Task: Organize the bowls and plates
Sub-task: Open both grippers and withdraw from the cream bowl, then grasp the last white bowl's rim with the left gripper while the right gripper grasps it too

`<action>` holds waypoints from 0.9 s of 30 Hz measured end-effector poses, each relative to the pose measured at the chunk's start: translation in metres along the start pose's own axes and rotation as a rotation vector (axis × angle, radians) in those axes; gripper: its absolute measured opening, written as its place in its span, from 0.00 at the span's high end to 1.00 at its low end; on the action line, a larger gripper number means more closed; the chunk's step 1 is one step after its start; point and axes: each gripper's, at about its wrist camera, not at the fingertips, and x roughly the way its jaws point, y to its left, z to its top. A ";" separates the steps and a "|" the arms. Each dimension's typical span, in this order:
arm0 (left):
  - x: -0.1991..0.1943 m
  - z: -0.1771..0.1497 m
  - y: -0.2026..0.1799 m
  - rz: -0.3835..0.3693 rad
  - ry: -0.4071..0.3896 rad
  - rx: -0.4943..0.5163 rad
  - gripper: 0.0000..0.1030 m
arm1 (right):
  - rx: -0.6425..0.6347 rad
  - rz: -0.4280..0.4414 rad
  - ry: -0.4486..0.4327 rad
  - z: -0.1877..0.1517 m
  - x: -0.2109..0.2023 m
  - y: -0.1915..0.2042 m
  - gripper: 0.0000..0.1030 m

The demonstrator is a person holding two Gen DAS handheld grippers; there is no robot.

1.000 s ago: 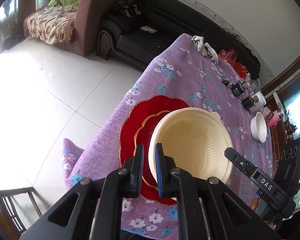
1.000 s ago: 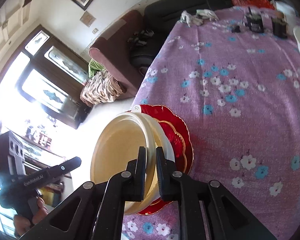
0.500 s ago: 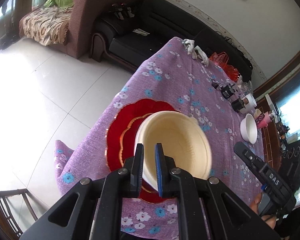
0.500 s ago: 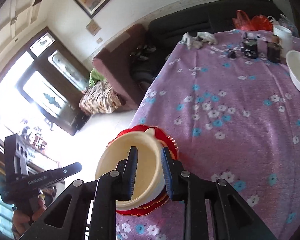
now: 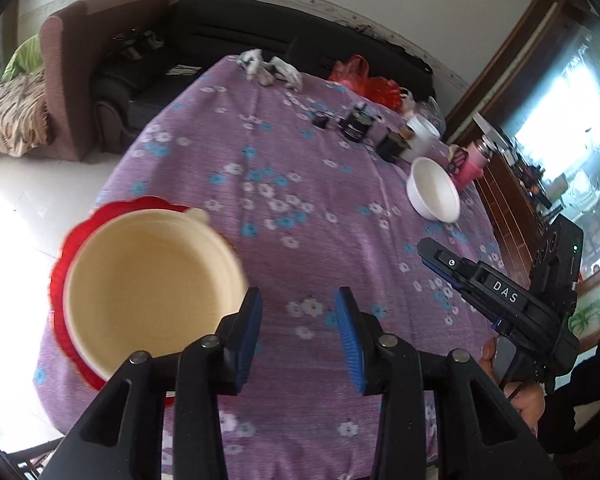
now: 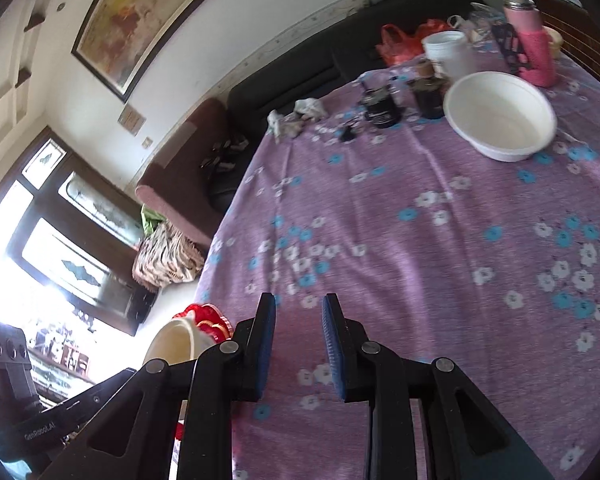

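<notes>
The cream bowl is being seated upright on the red plate, at the near left corner of the table covered by the purple flowered cloth; the plate's scalloped rim is being shown around the bowl's left and far sides. In the right wrist view the same cream bowl is being seen only in part, at the table's left edge, with the red plate peeking from behind it.

Nothing is being gripped by the left gripper: its jaws have just been opening, a clear gap is being kept between the blue pads, and only cloth is being seen through it. The bowl's rim is being left just beside the left finger, apart from the pads.

The right gripper is likewise being held partly open and empty over bare cloth, its jaws having opened within the last second.

A white bowl is being left upright at the far right of the table, well apart from the stack. Near it, a white cup, dark jars and a pink bottle are being grouped. A crumpled rag is being left at the far edge, with a black sofa behind the table.
</notes>
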 end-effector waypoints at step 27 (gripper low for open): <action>0.213 0.115 -0.155 -0.067 0.203 -0.002 0.59 | 0.301 -0.138 -0.167 0.139 -0.072 -0.223 0.74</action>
